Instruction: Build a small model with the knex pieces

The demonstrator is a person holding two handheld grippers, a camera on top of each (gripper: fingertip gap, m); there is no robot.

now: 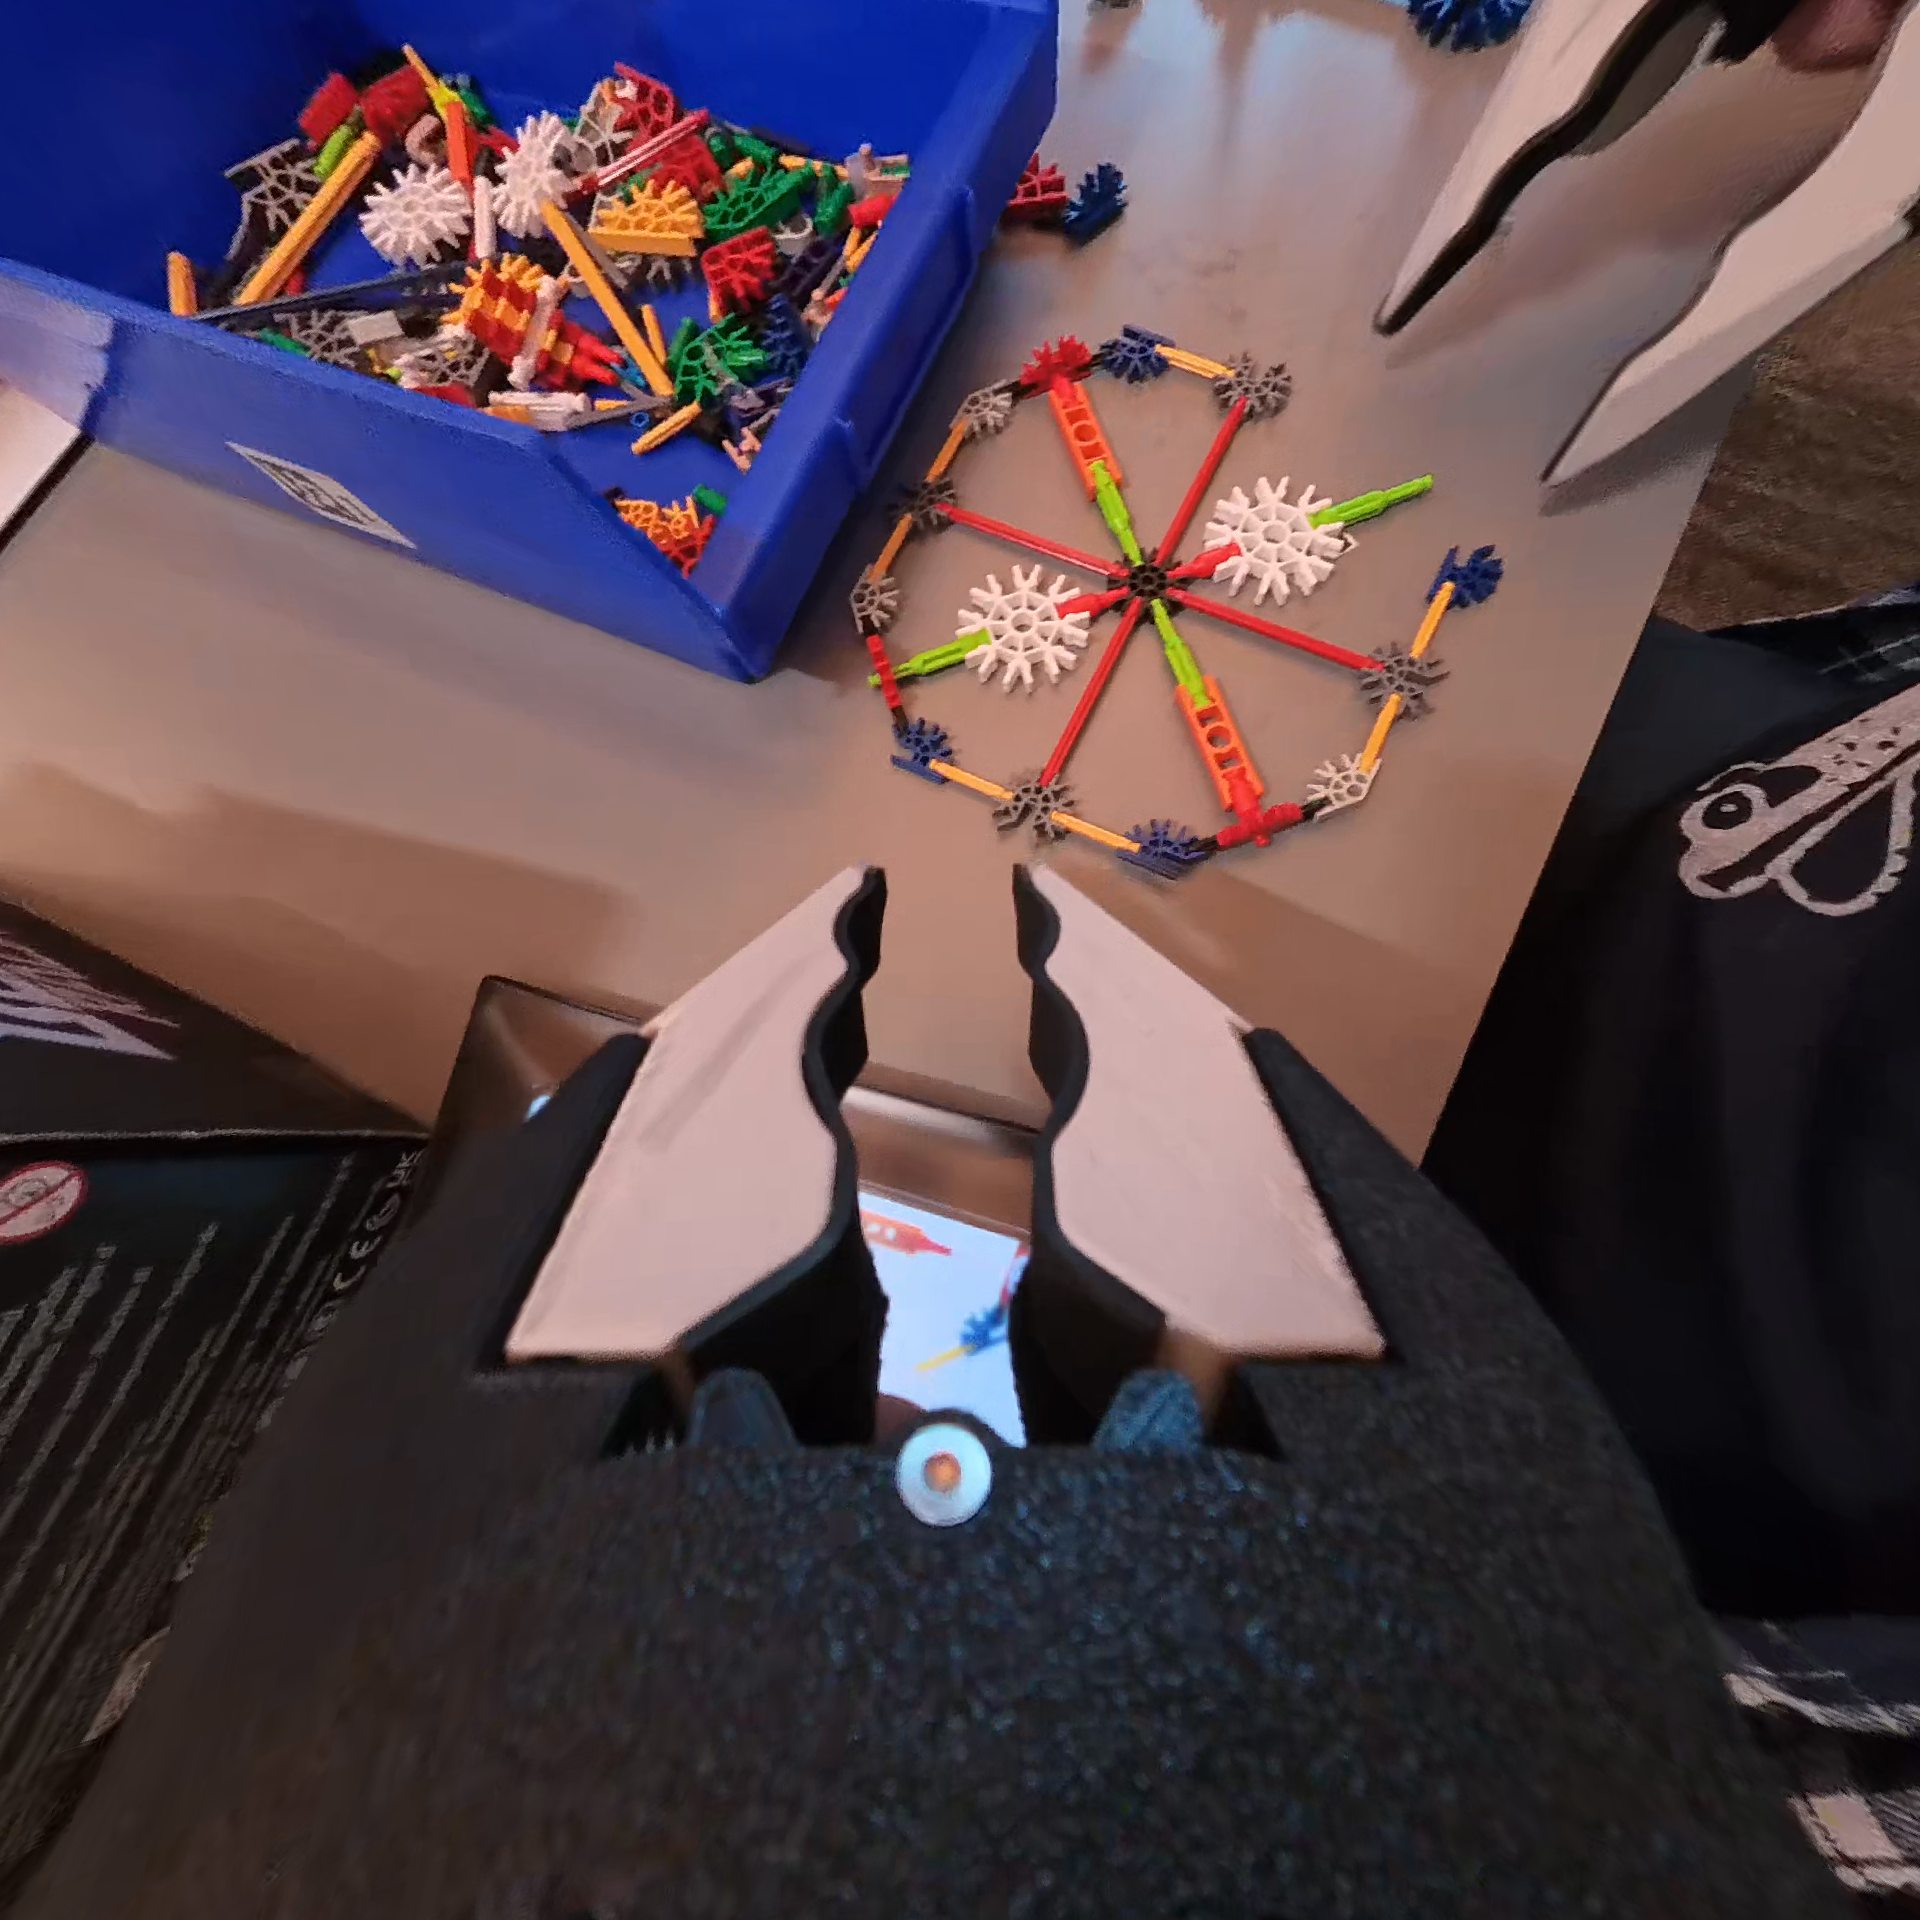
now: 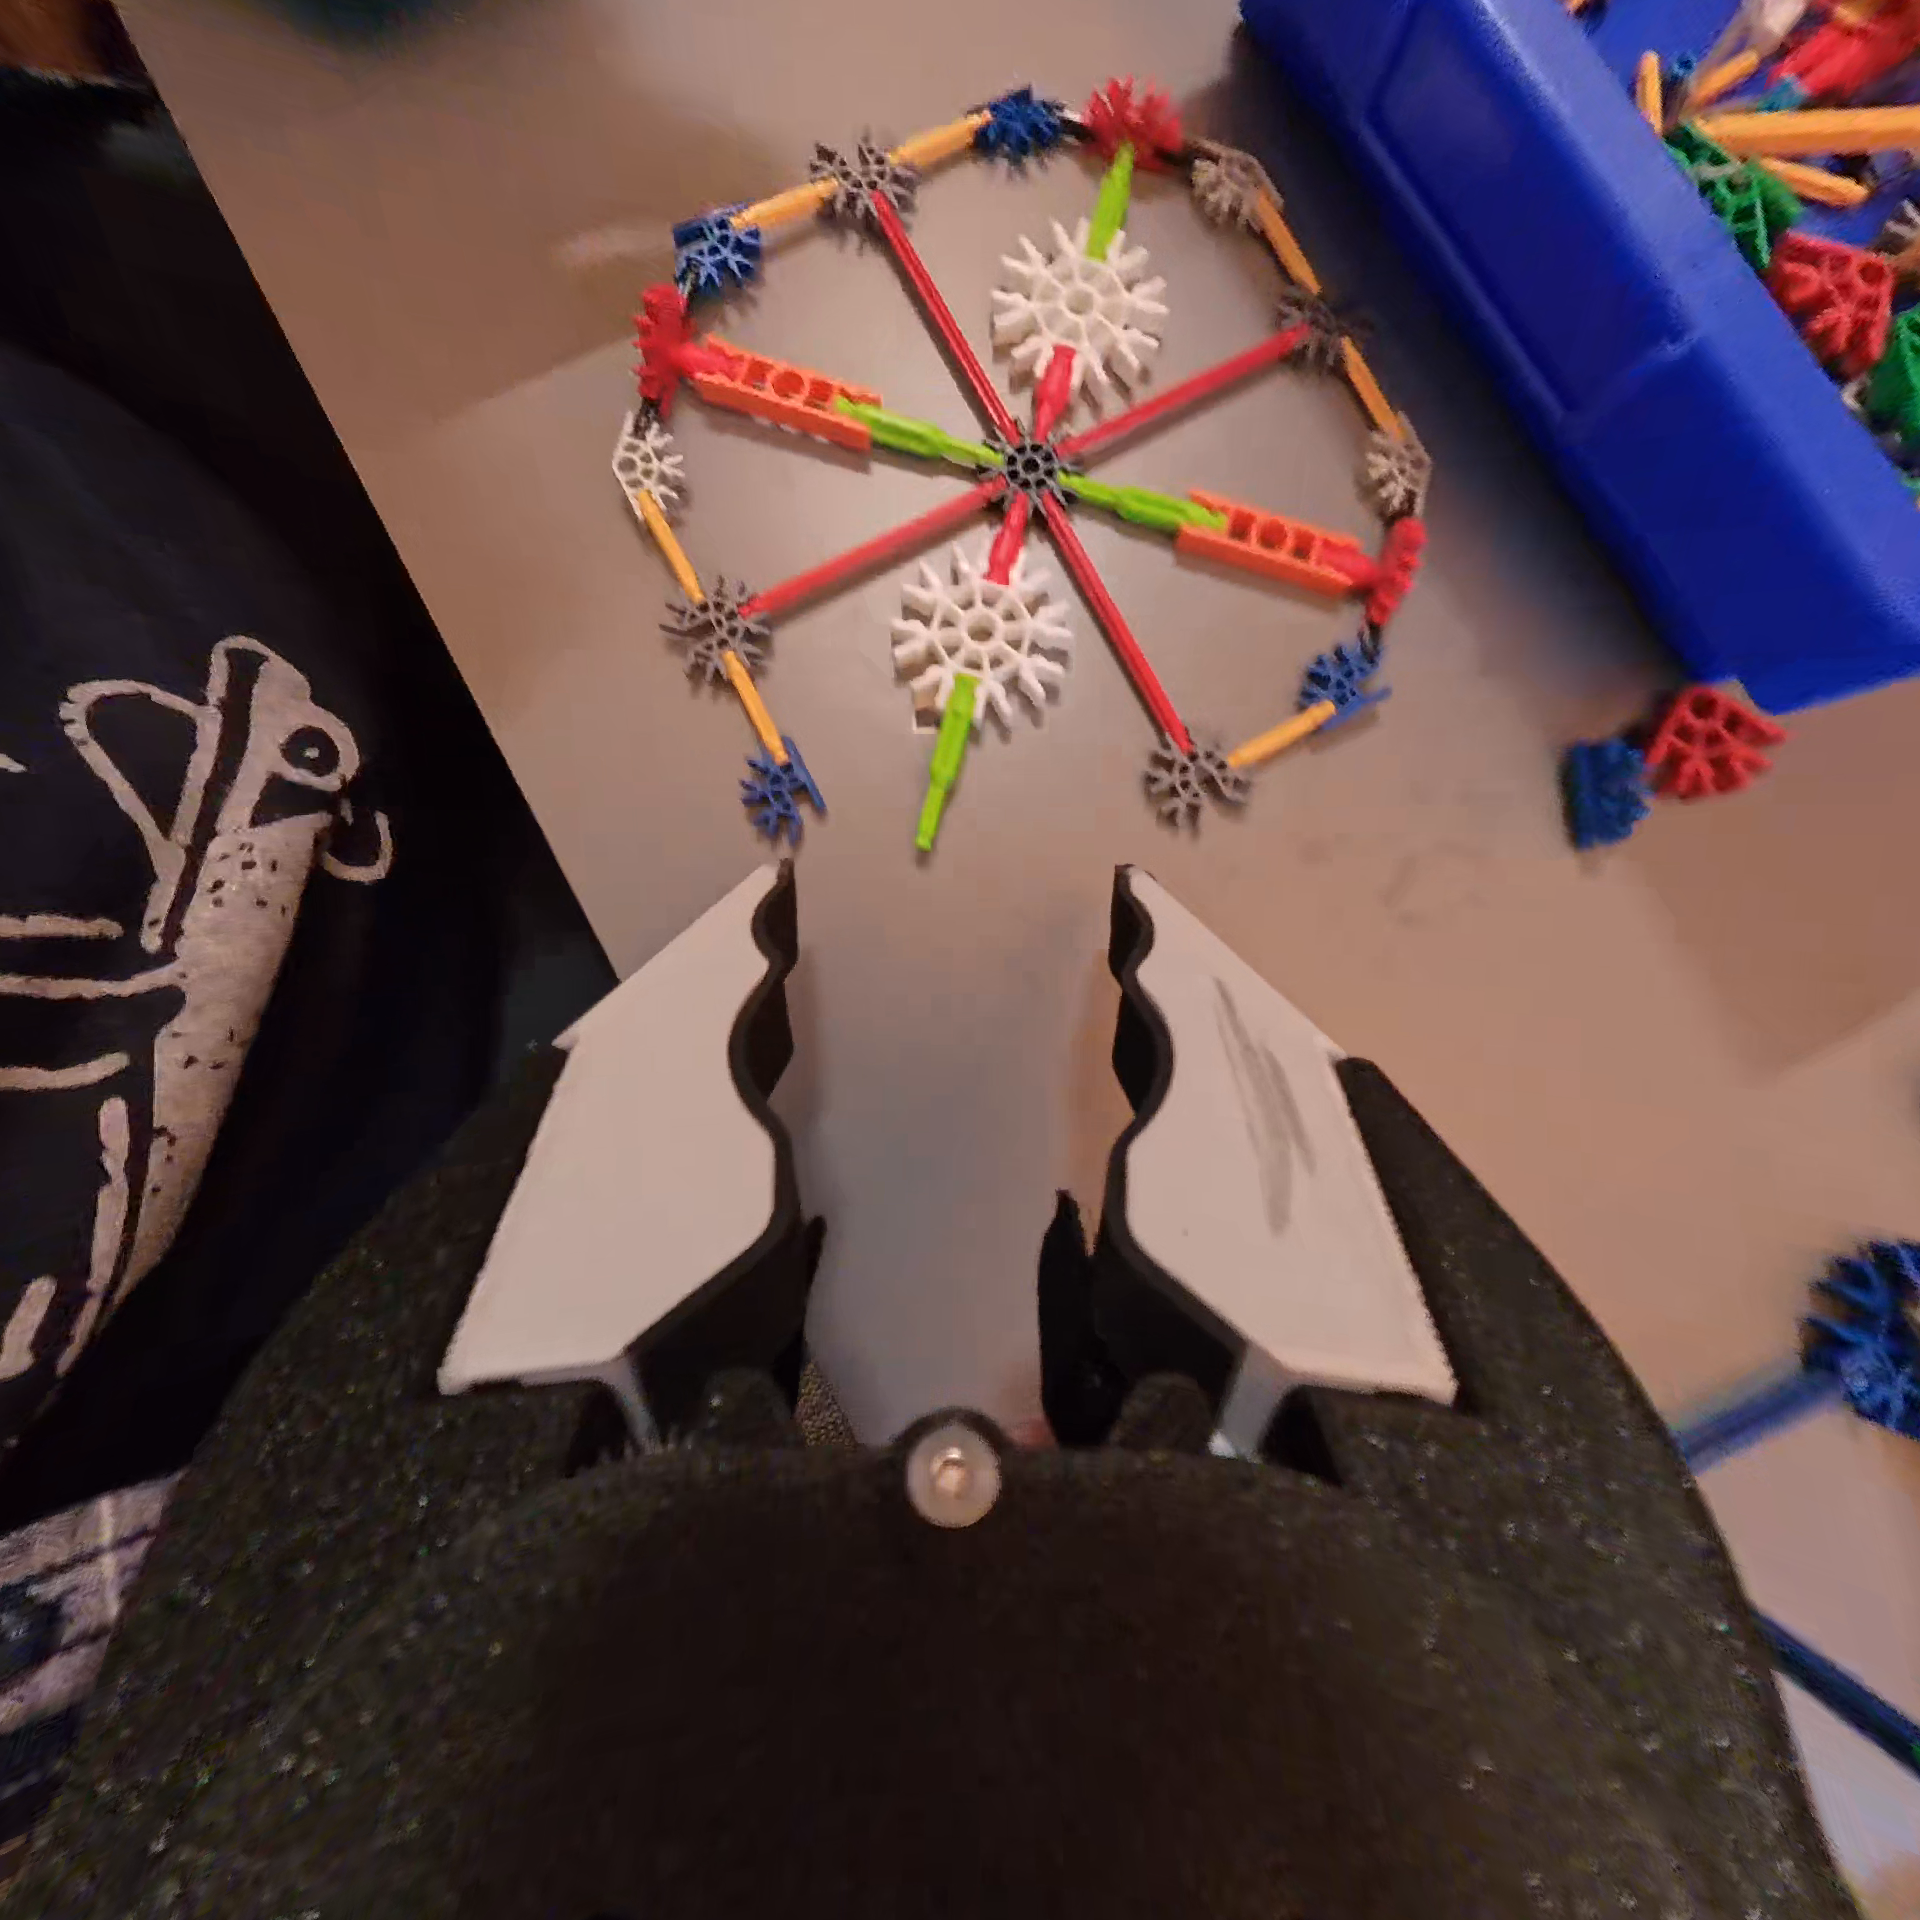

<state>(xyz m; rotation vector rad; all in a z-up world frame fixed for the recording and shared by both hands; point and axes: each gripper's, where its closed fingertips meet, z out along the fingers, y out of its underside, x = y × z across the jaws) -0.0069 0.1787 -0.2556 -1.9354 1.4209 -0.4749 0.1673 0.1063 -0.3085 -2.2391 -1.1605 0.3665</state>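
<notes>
A flat wheel of plastic rods and connectors (image 1: pixel 1148 580) lies on the grey table, with red spokes, a black hub, two white snowflake connectors and an outer ring open on one side. It also shows in the right wrist view (image 2: pixel 1031 470). My left gripper (image 1: pixel 948 883) is open and empty, hovering just short of the wheel's near rim. My right gripper (image 2: pixel 954 878) is open and empty, its tips close to a loose green rod (image 2: pixel 948 761) and a blue connector (image 2: pixel 781 790). The right gripper also shows in the left wrist view (image 1: pixel 1475 400), above the table at top right.
A blue bin (image 1: pixel 582 561) full of loose rods and connectors stands beside the wheel, also in the right wrist view (image 2: pixel 1621 353). A red and blue connector pair (image 2: pixel 1673 758) lies by the bin. A black box (image 1: pixel 156 1299) and a tablet (image 1: pixel 935 1309) sit below my left gripper. A person's dark shirt (image 2: pixel 187 831) borders the table edge.
</notes>
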